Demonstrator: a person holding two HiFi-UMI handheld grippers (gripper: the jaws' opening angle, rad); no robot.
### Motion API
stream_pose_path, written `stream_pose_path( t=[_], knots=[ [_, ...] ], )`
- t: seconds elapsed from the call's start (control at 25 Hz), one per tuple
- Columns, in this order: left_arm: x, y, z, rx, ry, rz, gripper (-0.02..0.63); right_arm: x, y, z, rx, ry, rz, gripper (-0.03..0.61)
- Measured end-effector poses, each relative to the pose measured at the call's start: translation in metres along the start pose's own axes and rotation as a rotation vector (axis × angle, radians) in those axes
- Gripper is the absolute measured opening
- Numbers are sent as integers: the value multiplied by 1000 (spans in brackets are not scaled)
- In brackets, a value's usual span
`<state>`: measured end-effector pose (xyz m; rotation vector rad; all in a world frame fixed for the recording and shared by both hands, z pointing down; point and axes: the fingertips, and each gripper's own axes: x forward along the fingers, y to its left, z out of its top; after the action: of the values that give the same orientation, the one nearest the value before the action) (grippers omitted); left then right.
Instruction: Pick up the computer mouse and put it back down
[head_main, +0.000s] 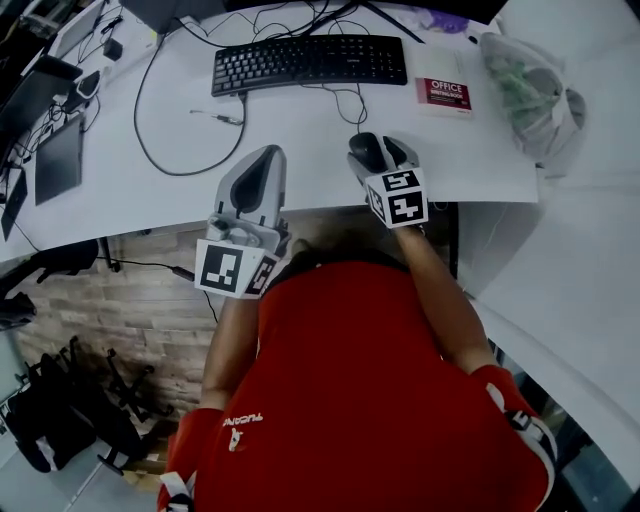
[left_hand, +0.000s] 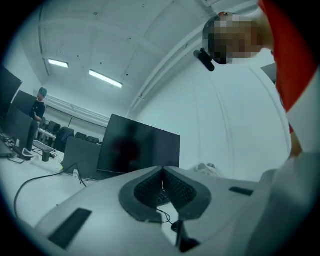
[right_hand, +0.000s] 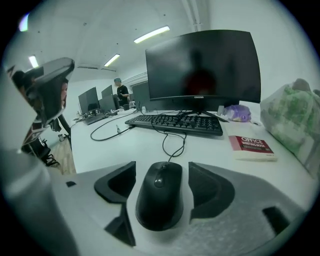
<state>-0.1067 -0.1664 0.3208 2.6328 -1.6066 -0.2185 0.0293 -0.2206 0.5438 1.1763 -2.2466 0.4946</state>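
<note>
- We saw the mouse (right_hand: 160, 200) lying on the white desk (head_main: 300, 140), near its front edge, its cable (right_hand: 172, 142) running back to the keyboard (head_main: 310, 62).
- Our right gripper (head_main: 380, 152) was tilted down over the mouse with its jaws spread, one on each side of it. A strip of desk showed between each pad and the mouse.
- Our left gripper (head_main: 258, 180) was beside it at the desk edge, pointing level, jaws pressed together with nothing between them.
- A red book (head_main: 443, 94) lay right of the keyboard, with a plastic bag (head_main: 525, 90) further right.
- A dark monitor (right_hand: 202, 70) stood behind the keyboard.
</note>
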Motion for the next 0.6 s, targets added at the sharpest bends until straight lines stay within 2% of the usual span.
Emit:
stream_pose_path(
  t=[0.6],
  knots=[
    [8, 17, -14, -25, 38, -43, 11, 31, -4, -21, -3, 127, -33, 315]
  ],
)
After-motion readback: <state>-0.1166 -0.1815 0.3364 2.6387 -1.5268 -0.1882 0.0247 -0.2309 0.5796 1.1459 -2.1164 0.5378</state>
